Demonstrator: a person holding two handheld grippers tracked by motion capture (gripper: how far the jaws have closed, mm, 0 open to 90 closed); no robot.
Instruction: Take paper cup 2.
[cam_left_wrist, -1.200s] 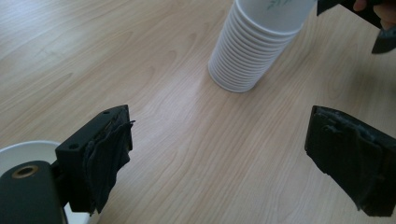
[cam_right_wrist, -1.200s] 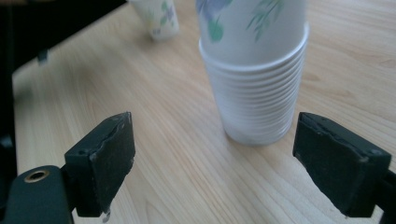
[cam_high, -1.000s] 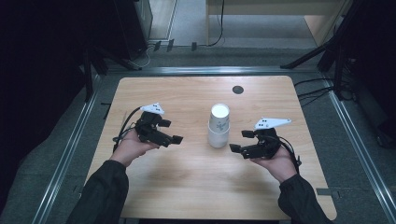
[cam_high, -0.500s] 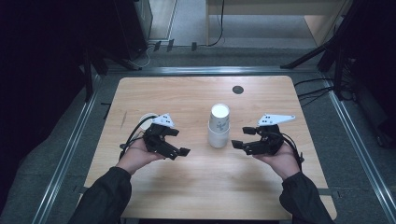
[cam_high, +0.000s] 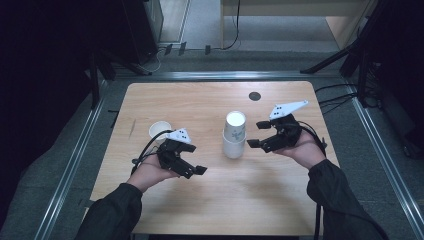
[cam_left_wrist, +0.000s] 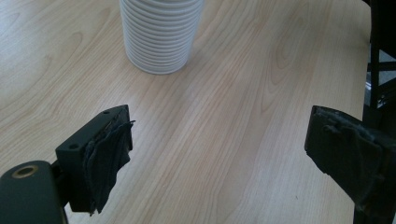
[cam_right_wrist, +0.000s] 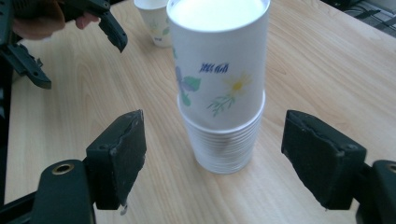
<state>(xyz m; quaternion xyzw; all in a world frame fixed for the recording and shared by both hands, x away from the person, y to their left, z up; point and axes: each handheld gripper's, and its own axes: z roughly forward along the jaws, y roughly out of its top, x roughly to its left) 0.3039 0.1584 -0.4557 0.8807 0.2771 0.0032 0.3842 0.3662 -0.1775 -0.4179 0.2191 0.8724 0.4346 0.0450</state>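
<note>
The left tongs (cam_high: 192, 167) hung released and empty over the tabletop (cam_high: 210, 200). Farther off, the right tongs (cam_high: 261, 136), jaws just reopened, flanked the cup stack (cam_high: 234, 136) untouched. One single cup (cam_high: 160, 131) stood apart; most unstacking apparently remained.

One table (cam_high: 210, 200) of light wood. One tall stack of white paper cups (cam_high: 234, 141) in the middle, too many thin rims to count. One cup with flowers (cam_right_wrist: 219, 60) on top of that stack. One more single cup (cam_high: 159, 131) apart, standing alone near the left side. Two black grippers: a left gripper (cam_high: 192, 162) and a right gripper (cam_high: 256, 134). Two hands, one under each. Two jaws on each gripper. One small dark round spot (cam_high: 254, 96) near the far edge.
</note>
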